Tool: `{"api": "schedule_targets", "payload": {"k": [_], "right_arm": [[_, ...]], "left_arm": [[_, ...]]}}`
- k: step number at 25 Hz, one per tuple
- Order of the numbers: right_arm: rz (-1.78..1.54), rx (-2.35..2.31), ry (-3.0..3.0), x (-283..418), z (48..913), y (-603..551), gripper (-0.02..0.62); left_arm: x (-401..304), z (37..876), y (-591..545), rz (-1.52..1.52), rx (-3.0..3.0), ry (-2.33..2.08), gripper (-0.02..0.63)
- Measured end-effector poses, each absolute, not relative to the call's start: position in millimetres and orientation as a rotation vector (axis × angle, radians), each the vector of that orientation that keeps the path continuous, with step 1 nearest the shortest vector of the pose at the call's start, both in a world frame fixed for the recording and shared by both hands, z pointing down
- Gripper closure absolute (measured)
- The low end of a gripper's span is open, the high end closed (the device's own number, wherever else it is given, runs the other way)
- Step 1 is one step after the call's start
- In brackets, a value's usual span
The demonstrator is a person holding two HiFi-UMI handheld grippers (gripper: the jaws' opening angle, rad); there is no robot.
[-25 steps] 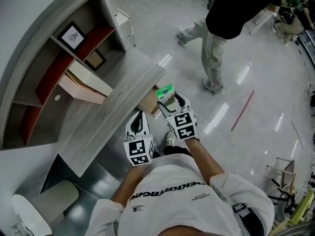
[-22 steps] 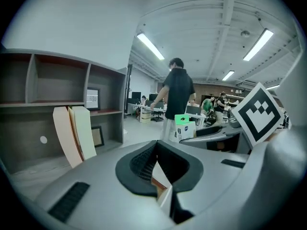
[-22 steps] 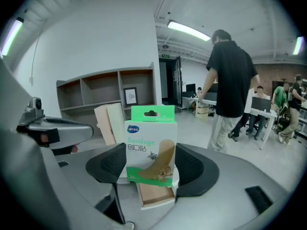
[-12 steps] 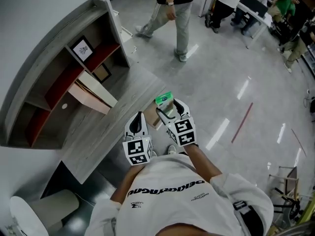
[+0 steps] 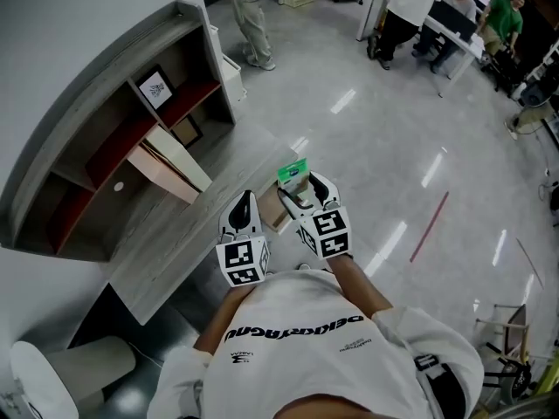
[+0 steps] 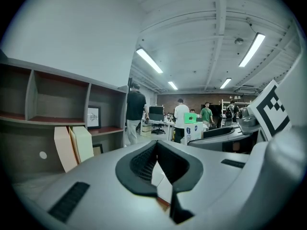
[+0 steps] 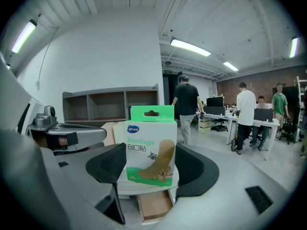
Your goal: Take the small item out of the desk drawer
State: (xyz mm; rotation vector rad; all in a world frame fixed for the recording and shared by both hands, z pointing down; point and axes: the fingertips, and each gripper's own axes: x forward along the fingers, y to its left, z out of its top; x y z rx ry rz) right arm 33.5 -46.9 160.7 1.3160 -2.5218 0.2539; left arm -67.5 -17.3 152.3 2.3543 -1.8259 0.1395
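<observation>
Two grippers are held out over the near edge of one grey desk (image 5: 188, 225). The left gripper (image 5: 247, 203) is seen with its jaws closed together and nothing between them. The right gripper (image 7: 149, 169) is clamped on one green and white bandage box (image 7: 150, 145), which is held upright with a dark pad pressed against each of its sides. One drawer (image 7: 154, 205) is seen pulled open under the desk edge, directly below the box, its brown inside showing; the box is held above it and clear of it. On the far side of the desk one shelf unit (image 5: 105, 120) is mounted, with red-lined compartments. Two framed pictures are counted in it, one on an upper shelf (image 5: 155, 87) and one lower down (image 5: 186, 131), and two pale folders (image 6: 62, 147) (image 6: 82, 143) are stood leaning just left of the lower frame. Between the right gripper and the shelves only the box itself blocks the view. Four people are counted far off across the shiny floor, near office tables, one of them (image 7: 186, 107) standing closer than the rest. One red strip (image 5: 428, 215) is laid on the floor well to the right.
</observation>
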Motion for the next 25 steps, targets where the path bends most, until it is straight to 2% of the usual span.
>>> {"api": "schedule_targets", "payload": {"k": [25], "right_arm": [[0.242,1.339,-2.567,39.3,152.5,-54.8,0.249]], "left_arm": [[-66.3,154.8,-28.4,0.129,2.35,-1.851,0.59]]}}
